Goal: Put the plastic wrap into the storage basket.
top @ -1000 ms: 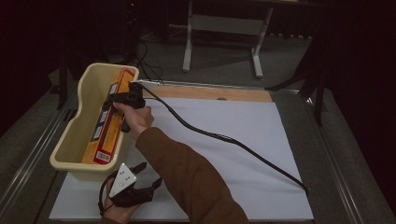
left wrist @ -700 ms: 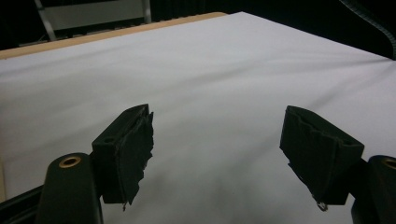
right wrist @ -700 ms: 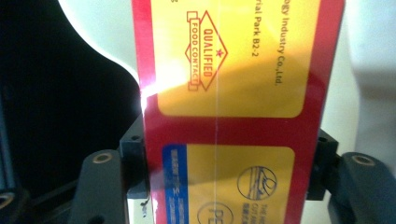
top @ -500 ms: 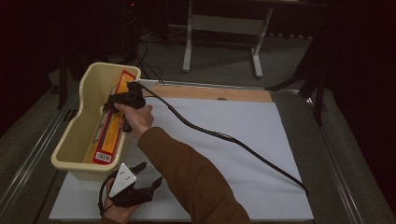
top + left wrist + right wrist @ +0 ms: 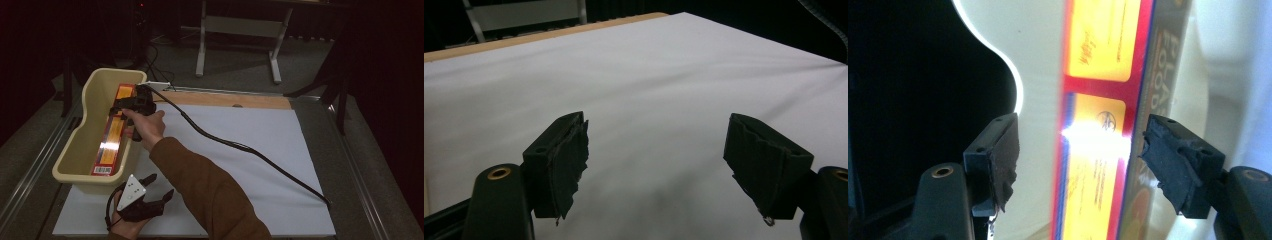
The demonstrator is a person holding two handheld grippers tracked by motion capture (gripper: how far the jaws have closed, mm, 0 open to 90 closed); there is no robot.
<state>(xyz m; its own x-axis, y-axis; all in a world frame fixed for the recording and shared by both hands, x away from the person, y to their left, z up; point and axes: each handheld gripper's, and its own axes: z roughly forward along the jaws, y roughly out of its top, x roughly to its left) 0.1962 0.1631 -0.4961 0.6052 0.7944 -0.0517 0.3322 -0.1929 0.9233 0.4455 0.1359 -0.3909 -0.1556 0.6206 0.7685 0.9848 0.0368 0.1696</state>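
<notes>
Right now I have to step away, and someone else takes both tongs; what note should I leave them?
Right tongs: open above the long red-and-yellow cardboard box; their jaws have just been opening and do not press on it.
Left tongs: open, nothing between them, low over the white paper sheet.
Done: the box lies inside the cream plastic tub.
Left: probably draw the right tongs back out of the tub.

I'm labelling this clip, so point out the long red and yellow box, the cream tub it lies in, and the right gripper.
Red and yellow box (image 5: 111,141), high view, middle of its top face.
Cream tub (image 5: 87,106), high view, bare inner wall at its left.
Right gripper (image 5: 1080,160), right gripper view, midway between its open fingertips.
</notes>
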